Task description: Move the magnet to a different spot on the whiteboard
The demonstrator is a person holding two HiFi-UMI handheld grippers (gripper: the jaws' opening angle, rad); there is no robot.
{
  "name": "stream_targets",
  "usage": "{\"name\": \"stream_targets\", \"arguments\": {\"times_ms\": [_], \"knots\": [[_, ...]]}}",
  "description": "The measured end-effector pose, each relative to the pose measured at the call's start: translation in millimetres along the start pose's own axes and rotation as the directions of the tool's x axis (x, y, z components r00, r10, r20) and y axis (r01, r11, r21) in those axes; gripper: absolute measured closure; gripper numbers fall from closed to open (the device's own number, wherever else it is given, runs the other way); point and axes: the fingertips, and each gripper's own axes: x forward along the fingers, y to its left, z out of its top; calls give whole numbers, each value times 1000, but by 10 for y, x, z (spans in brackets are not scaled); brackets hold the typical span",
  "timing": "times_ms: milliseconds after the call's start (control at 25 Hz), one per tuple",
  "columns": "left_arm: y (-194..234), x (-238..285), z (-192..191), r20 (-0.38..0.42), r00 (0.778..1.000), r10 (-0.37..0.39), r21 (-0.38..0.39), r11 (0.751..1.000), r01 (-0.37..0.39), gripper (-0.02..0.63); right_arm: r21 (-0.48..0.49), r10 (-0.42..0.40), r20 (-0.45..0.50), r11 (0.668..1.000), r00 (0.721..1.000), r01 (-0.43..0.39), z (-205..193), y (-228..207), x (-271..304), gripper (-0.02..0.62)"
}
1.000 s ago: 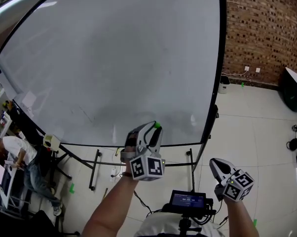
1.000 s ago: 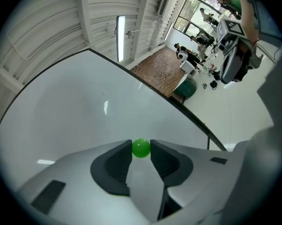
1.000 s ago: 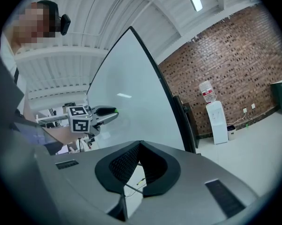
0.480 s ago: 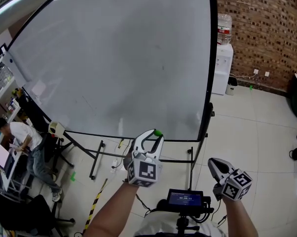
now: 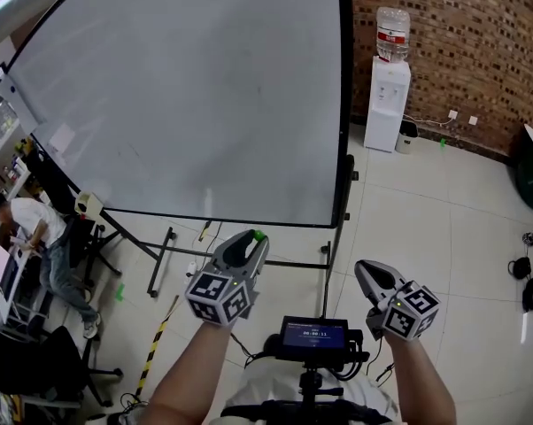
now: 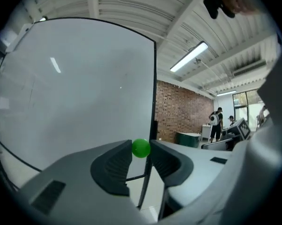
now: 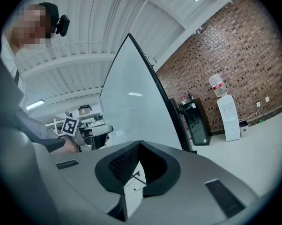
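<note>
Whiteboard [image 5: 178,104] top is cut off. Left gripper [image 5: 251,242] pinches the green magnet [image 6: 141,148] at its tips, right gripper [image 5: 366,273] is closed and empty. Magnet's now dropped below the board edge.

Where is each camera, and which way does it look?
Head view: on the person's head, looking down at the whiteboard; both forearms, left gripper and right gripper show.
Left gripper view: rides that gripper, faces the whiteboard; its fingers pinch the green magnet.
Right gripper view: rides that gripper, sees the whiteboard from the side; its fingers are shut, empty.
Head and right gripper views share the water dispenser.
</note>
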Motion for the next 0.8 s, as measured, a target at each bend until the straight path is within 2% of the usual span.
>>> {"name": "stream_targets", "arguments": {"times_ms": [80, 200, 560, 800], "knots": [[-109, -34, -106, 7, 1000, -15, -56, 998, 16, 454, 9, 8, -4, 1000, 1000, -8, -39, -16, -80, 563], [-248, -103, -237, 9, 999, -32, -99, 995, 32, 454, 22, 25, -3, 999, 1000, -25, -104, -13, -172, 563], [-541, -427, -597, -20, 997, -75, -132, 989, 72, 454, 11, 77, -30, 997, 997, -77, -284, 154, -308, 562], [-617, -738, -801, -27, 997, -77, -152, 986, 72, 454, 24, 124, -44, 992, 991, -123, -474, 383, -286, 563]]}}
